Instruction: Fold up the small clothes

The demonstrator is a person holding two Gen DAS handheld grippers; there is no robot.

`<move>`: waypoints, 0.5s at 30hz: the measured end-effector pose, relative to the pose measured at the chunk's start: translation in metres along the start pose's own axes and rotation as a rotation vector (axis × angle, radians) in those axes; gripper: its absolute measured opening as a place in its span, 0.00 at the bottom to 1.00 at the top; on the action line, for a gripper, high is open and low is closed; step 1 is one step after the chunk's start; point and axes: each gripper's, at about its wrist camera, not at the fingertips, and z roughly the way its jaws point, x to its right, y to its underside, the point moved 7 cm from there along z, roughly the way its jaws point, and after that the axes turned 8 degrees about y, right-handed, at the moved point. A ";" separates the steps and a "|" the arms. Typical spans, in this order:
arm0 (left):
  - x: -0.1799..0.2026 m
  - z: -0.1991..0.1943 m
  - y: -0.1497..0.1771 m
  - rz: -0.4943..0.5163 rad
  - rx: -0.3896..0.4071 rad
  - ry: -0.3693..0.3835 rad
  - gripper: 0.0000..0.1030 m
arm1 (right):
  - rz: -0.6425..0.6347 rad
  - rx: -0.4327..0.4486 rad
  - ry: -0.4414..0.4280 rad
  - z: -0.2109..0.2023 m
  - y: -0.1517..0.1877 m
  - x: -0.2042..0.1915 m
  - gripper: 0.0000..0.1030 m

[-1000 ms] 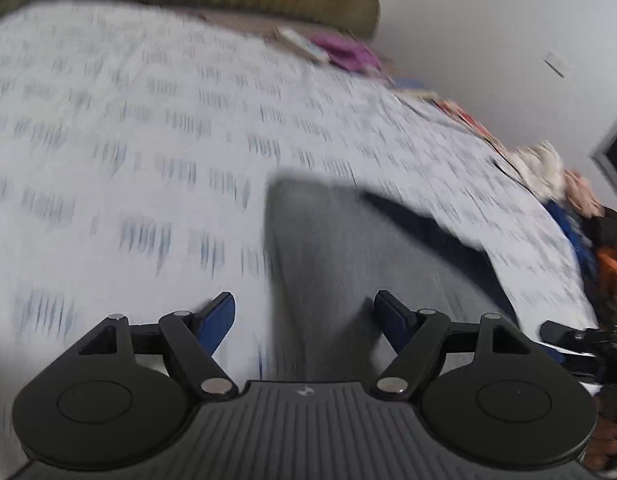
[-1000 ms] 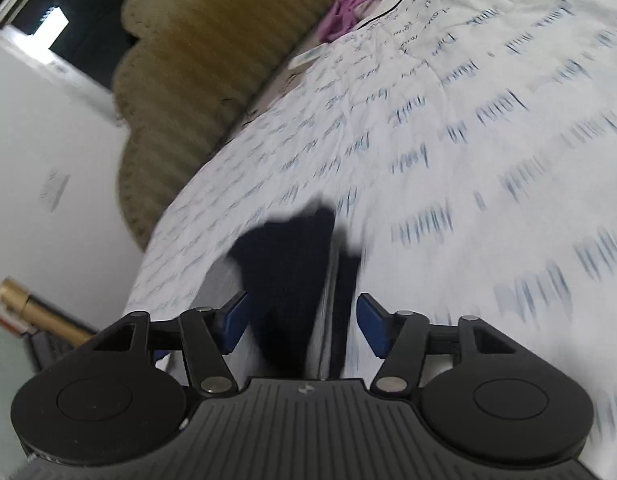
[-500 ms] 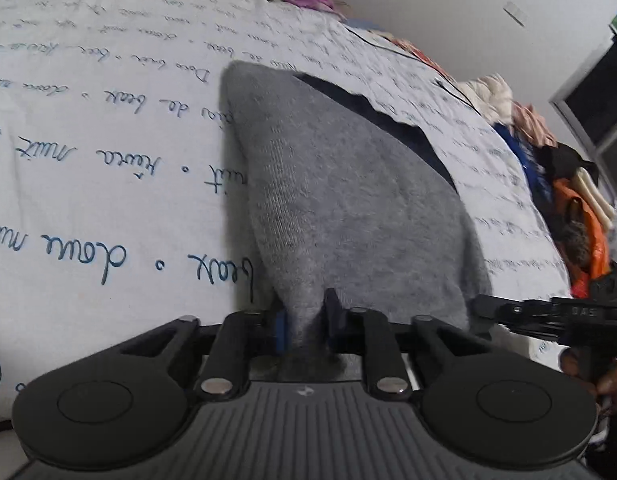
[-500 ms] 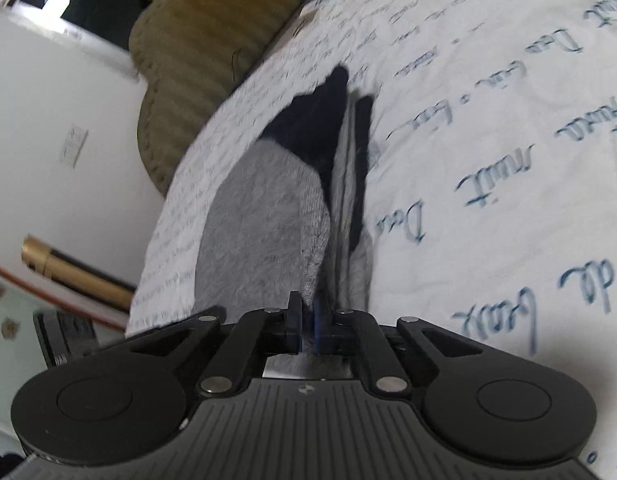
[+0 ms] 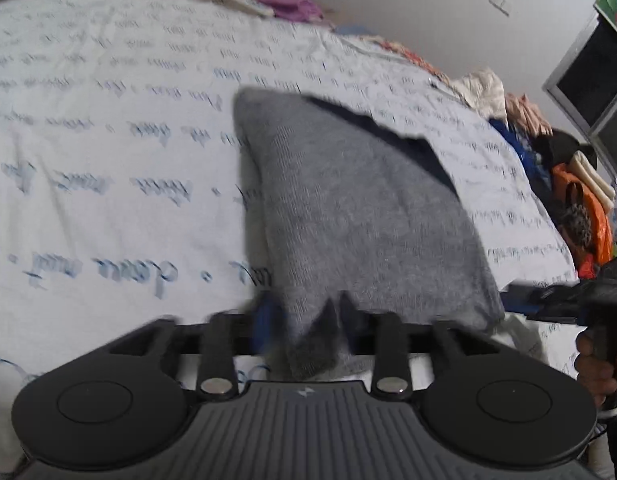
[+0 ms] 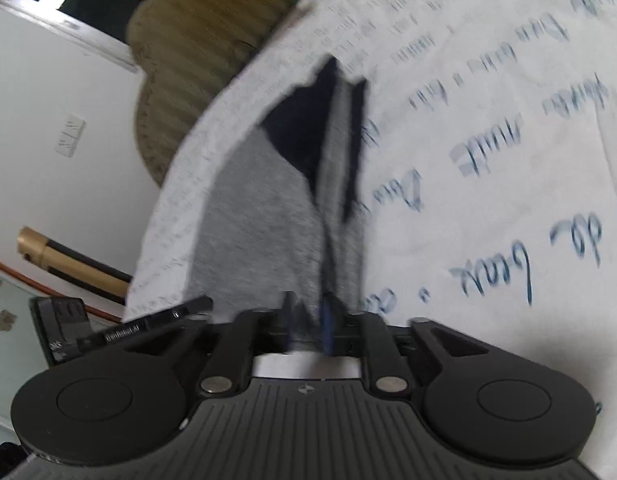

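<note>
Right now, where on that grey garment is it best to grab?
At its near hem corners, coming in low from the near side. The grey garment lies flat on the bedsheet, and both left tongs and right tongs already pinch that edge.

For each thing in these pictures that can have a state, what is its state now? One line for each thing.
left gripper: shut on one near corner of the grey garment.
right gripper: shut on the other near corner.
grey garment: spread on the bed, its near edge pinched, dark blue part at the far end.
bed sheet: spread flat under the garment.
pile of clothes: heaped loose beside the bed, unfolded.
</note>
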 end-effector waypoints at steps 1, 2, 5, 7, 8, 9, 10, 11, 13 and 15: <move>-0.003 -0.007 -0.008 -0.008 0.039 0.005 0.66 | -0.011 0.032 -0.012 -0.008 -0.008 -0.003 0.61; -0.005 -0.010 -0.019 -0.019 0.084 0.007 0.72 | -0.017 0.069 -0.014 -0.015 -0.018 -0.005 0.63; -0.022 0.005 -0.057 -0.121 0.150 0.026 0.72 | -0.004 0.137 -0.023 -0.015 -0.059 -0.008 0.63; -0.039 0.032 -0.077 -0.225 0.137 0.022 0.71 | 0.020 0.152 -0.027 0.002 -0.087 -0.006 0.63; -0.044 0.047 -0.085 -0.260 0.115 0.019 0.71 | 0.024 0.150 -0.011 0.015 -0.099 -0.003 0.63; -0.045 0.061 -0.091 -0.274 0.096 0.036 0.71 | 0.034 0.150 0.024 0.029 -0.110 0.000 0.63; -0.045 0.075 -0.095 -0.276 0.073 0.048 0.71 | 0.042 0.139 0.055 0.043 -0.120 0.003 0.63; -0.044 0.087 -0.097 -0.274 0.046 0.047 0.71 | 0.040 0.115 0.071 0.056 -0.126 0.006 0.63; -0.037 0.100 -0.100 -0.211 0.039 0.068 0.71 | 0.036 0.071 0.109 0.080 -0.129 0.009 0.63; -0.032 0.107 -0.100 -0.185 0.041 0.081 0.70 | 0.008 0.057 0.090 0.092 -0.125 0.005 0.64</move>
